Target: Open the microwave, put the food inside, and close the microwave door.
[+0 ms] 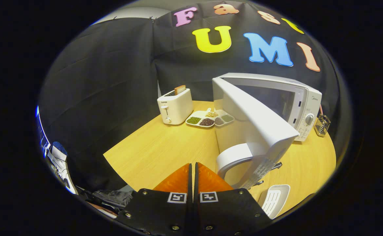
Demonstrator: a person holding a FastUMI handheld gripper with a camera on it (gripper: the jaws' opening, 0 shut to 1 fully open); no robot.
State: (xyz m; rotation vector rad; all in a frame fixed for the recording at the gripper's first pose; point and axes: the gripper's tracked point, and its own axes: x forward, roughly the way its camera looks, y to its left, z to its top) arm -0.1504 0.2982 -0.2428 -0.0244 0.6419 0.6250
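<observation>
One of three steps looking done: microwave point(296, 101) door point(253, 131) standing open at claw's point(193, 175) 1 o'clock. Claw clenched, empty. Food tray point(210, 118) sitting on bench point(165, 147) at 12 o'clock, awaiting loading; closing remaining.

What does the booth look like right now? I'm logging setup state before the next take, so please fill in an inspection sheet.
Surface: light wooden tabletop, bare just ahead of the fingers.
Job's things: white microwave oven, its white door swung wide open; white ridged dish beside the fingers, contents not discernible.
Clutter: white toaster with a slice of bread; white divided tray of beans and grains; small wire basket beside the microwave.
Grippers: gripper shut, holding nothing.
Cables: nothing seen.
Surroundings: black cloth wall.
</observation>
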